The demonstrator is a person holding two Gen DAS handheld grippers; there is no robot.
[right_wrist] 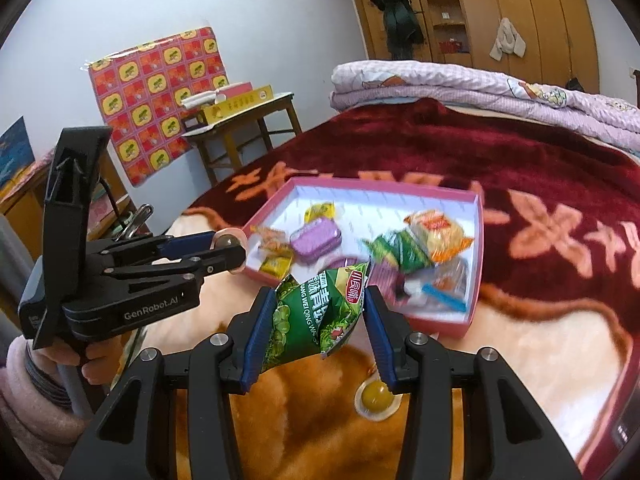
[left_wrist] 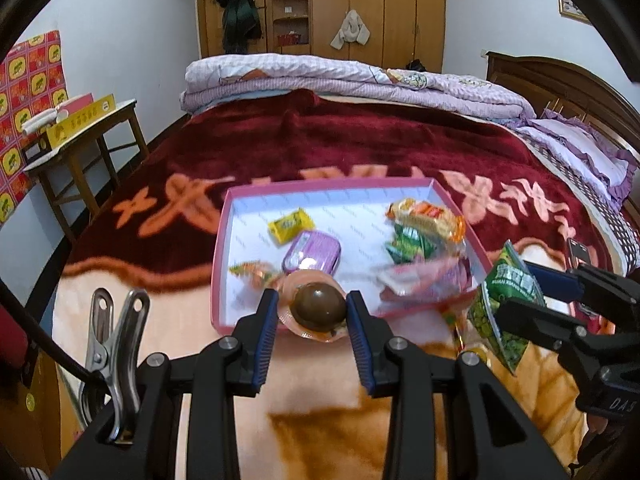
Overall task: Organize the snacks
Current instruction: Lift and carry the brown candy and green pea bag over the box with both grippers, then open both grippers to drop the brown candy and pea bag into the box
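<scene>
White lettering on the left hand-held gripper [right_wrist: 230,248] reads "GenRobot.AI", and the green snack packet [right_wrist: 310,316] carries Latin letters that look like "ANG WEI QING WA" under larger Chinese characters, beside a small red label. That crinkled packet, printed with green peas, is clamped between the blue pads of the right hand-held gripper [right_wrist: 318,320], just above the plush blanket [left_wrist: 320,420] on the bed, near the front edge of the pink box [left_wrist: 218,252]. The left hand-held gripper is closed on a round brown sweet in a clear plastic cup [left_wrist: 318,306], held at the box's near rim. The shallow white-lined box holds a yellow sachet [left_wrist: 290,225], a purple tin [left_wrist: 312,254], an orange-and-yellow packet [left_wrist: 430,220], green packets and other blurred wrappers. The middle and far part of its floor is bare. A yellow sweet in a clear cup [right_wrist: 376,398] lies on the blanket beneath the right gripper. The maroon bedspread [left_wrist: 360,136] lies open around the box, with a folded lilac quilt [left_wrist: 340,76] well behind it.
</scene>
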